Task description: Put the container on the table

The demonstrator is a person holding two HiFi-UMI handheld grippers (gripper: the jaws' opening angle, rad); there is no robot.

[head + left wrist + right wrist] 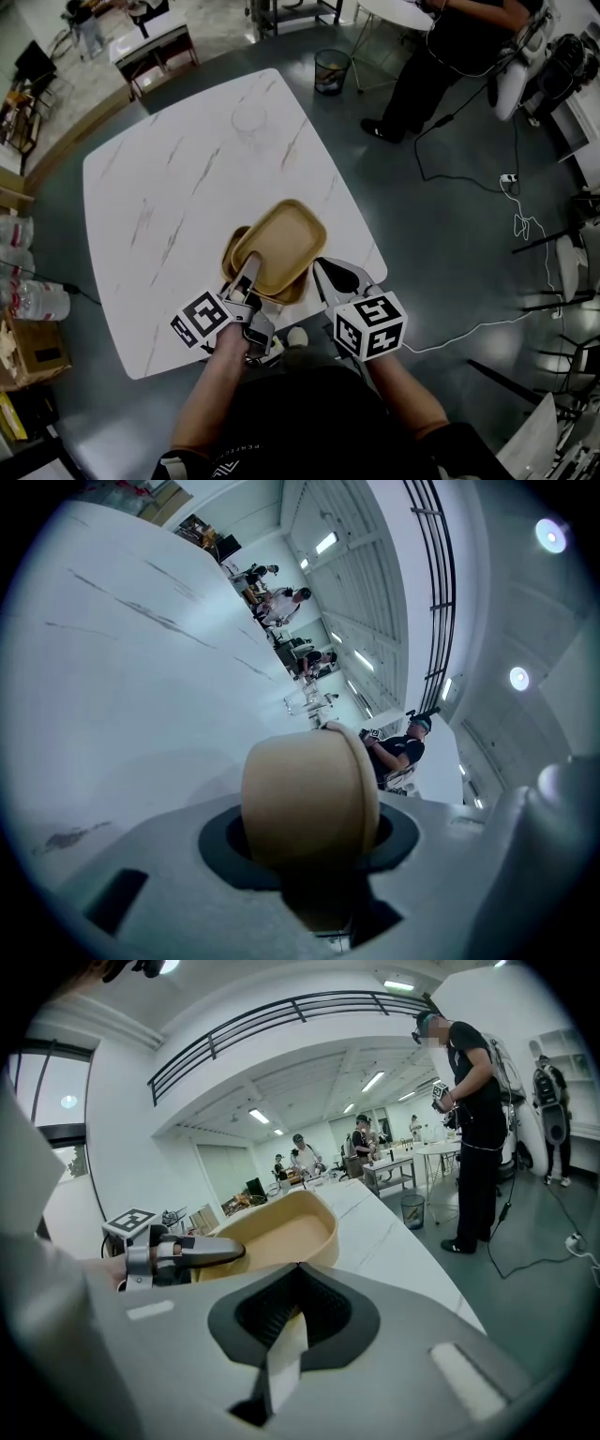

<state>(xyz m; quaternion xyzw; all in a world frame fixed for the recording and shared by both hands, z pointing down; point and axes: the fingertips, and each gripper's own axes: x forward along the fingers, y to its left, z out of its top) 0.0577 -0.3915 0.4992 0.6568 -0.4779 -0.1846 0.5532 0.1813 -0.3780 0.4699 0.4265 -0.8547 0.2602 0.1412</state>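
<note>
Left tool (pixel 247 272): jaws clamped on near-left corner of container (pixel 279 240). Container held over near part of worktop (pixel 159 187); contact with worktop not determinable. Right tool (pixel 323 274): jaws drawn almost together at container's near-right rim, grip there unconfirmed. Risk judged: hold mostly one-sided, so container could be twisted, or tipped off near edge if released early.

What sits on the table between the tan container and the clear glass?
Nothing: head view shows bare marble table between the container and the glass.
</note>
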